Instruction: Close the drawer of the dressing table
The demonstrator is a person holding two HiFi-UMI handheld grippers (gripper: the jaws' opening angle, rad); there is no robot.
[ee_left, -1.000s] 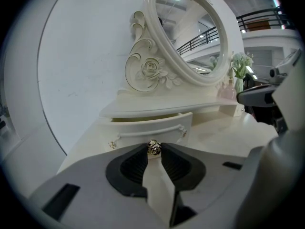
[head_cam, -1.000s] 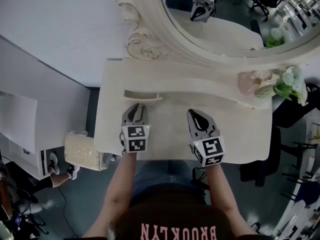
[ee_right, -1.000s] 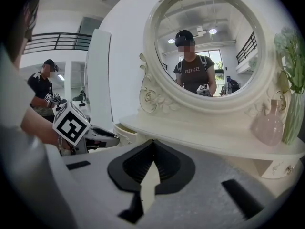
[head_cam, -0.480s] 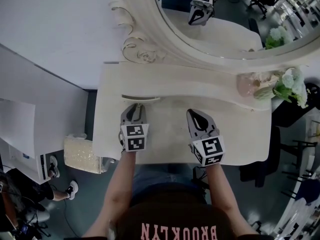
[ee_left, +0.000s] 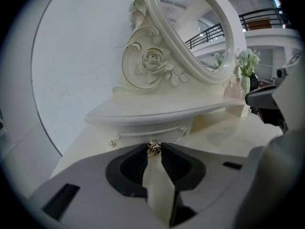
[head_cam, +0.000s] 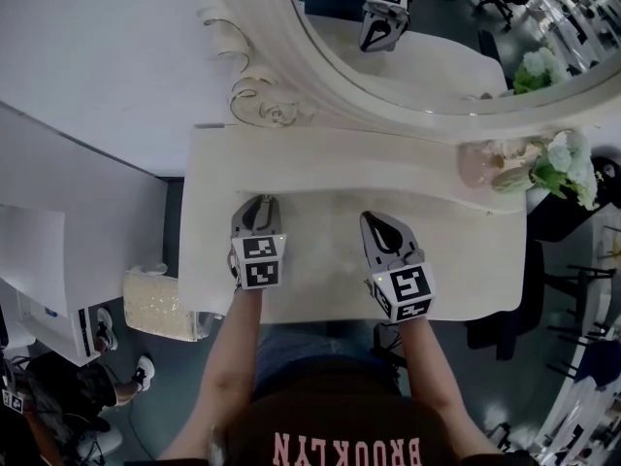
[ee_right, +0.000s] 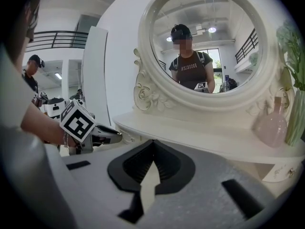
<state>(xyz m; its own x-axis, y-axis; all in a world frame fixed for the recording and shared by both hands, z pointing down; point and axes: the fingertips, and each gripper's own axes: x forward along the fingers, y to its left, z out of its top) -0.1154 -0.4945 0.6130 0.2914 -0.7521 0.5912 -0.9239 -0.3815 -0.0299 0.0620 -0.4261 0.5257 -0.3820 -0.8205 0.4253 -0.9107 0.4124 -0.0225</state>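
The cream dressing table [head_cam: 456, 260] has a small drawer [ee_left: 143, 133] under its raised shelf [head_cam: 388, 173]. From the left gripper view the drawer front sits back beneath the shelf edge, and from the head view the shelf hides it. My left gripper [head_cam: 259, 204] is at the shelf's front, shut on the drawer's small gold knob [ee_left: 153, 147], which shows pinched between the jaw tips. My right gripper [head_cam: 374, 219] hovers over the tabletop to the right, apart from the drawer, shut with nothing held.
An oval mirror [head_cam: 437, 27] in a carved frame rises behind the shelf. A pink bottle [head_cam: 477, 163] and a vase of flowers [head_cam: 558, 163] stand on the shelf's right end. A white cabinet [head_cam: 58, 260] stands left of the table, a dark chair [head_cam: 505, 328] to the right.
The drawer, which stuck out from under the shelf, has slid in out of the head view. My left gripper went with it toward the mirror. The right gripper stayed put.
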